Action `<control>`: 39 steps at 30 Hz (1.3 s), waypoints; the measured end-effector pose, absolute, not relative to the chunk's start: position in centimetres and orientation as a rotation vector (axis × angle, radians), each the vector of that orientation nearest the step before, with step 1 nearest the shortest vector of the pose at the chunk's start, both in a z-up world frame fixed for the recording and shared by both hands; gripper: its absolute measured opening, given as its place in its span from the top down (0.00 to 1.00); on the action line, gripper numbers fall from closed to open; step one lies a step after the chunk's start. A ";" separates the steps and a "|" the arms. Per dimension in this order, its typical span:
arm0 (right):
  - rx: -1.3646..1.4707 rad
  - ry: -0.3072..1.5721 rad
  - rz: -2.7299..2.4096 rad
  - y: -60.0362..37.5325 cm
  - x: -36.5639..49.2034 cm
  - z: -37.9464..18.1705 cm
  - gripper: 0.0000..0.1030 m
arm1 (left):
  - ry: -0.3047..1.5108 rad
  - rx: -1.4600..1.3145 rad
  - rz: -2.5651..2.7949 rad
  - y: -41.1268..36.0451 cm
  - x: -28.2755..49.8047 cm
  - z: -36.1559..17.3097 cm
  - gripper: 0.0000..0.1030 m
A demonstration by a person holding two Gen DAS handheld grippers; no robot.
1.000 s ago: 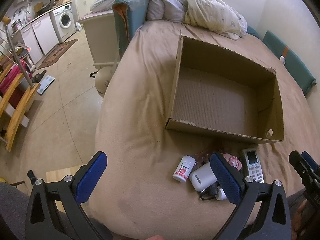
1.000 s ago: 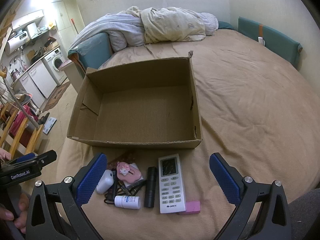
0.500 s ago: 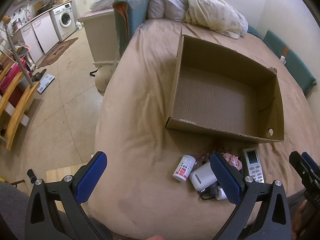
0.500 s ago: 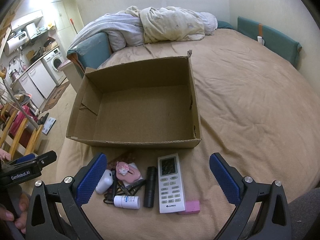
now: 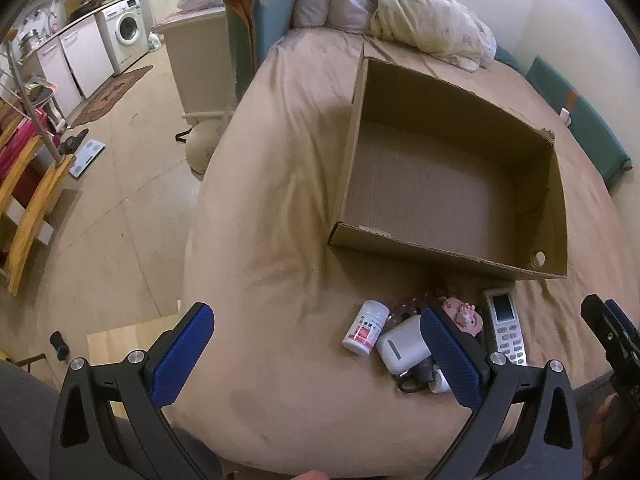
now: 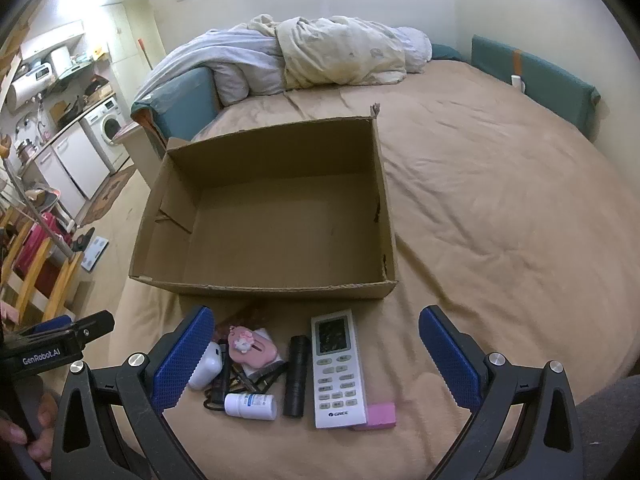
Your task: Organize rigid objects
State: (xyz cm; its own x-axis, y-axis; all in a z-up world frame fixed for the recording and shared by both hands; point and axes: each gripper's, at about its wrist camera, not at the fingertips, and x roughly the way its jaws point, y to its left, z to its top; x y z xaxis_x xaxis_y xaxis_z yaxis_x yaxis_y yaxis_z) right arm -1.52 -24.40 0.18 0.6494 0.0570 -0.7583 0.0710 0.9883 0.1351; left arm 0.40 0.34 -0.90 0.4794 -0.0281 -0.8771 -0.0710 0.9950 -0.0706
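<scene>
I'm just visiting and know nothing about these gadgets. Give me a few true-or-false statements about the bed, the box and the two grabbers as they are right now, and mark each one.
1. The cardboard box has nothing in it. True.
2. The white remote lies inside the box. False: it lies on the bedsheet, in front of the box.
3. The right gripper is open and holds nothing. True.
4. The left gripper is clamped on the red-labelled bottle. False: it is open and holds nothing; the bottle lies on the sheet.
5. A black cylinder lies beside the remote. True.
</scene>
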 end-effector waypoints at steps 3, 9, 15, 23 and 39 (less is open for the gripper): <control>0.159 0.878 -0.013 -24.5 -1.5 0.1 0.00 | 1.074 -0.108 0.033 0.5 0.5 -0.9 0.00; 0.157 0.881 -0.007 -24.6 -1.5 0.3 0.00 | 1.081 -0.106 0.039 0.5 0.6 -1.1 0.00; 0.162 0.885 -0.010 -24.6 -1.5 0.3 0.00 | 1.084 -0.100 0.036 0.5 0.6 -1.1 0.00; 0.153 0.894 -0.008 -24.4 -1.4 0.3 0.00 | 1.087 -0.109 0.039 0.5 0.6 -1.3 0.00; 0.149 0.896 -0.008 -24.4 -1.3 0.2 0.00 | 1.088 -0.110 0.039 0.5 0.6 -1.3 0.00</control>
State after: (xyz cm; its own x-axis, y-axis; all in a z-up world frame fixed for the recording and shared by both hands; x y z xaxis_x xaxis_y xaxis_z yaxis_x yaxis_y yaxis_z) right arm -1.34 -24.41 0.22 0.6252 0.0552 -0.7785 0.0694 0.9896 0.1259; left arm 0.61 0.54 -1.29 0.4639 -0.0222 -0.8856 -0.0859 0.9938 -0.0700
